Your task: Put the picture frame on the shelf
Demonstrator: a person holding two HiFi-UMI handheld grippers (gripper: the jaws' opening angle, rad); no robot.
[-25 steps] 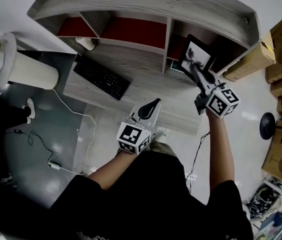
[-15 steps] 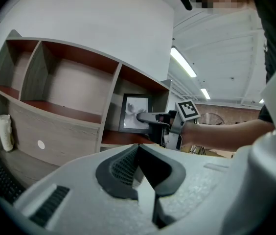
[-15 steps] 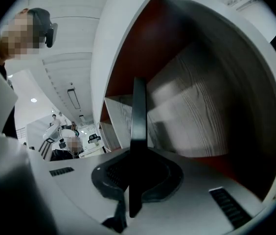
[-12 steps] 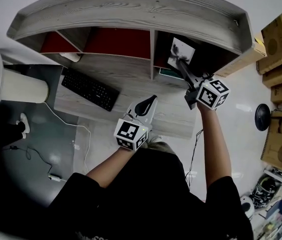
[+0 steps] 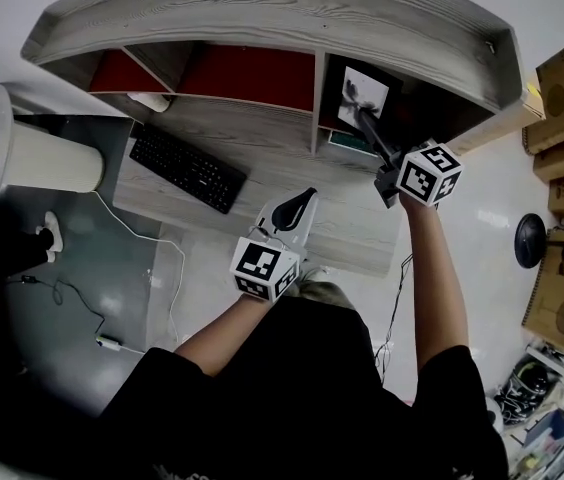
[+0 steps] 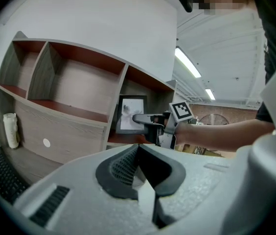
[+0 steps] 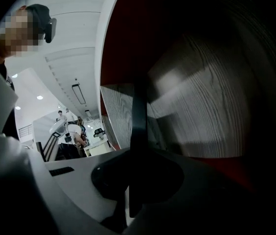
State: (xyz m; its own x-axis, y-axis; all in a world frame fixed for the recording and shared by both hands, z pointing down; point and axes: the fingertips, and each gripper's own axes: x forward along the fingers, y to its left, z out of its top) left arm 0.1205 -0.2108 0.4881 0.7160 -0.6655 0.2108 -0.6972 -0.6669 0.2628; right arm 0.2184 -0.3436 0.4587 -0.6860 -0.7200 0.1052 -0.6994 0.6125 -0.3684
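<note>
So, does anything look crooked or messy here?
Nothing really stands out. The picture frame is upright inside the shelf's right-hand compartment, gripped by the right claw. The keyboard lies a bit slanted on the desk.

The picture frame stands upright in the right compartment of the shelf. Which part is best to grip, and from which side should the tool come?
I would grip the picture frame by its thin dark border, pinching front and back faces, coming from the shelf's open front: walls close the other sides. The right tool is shut on it just so.
</note>
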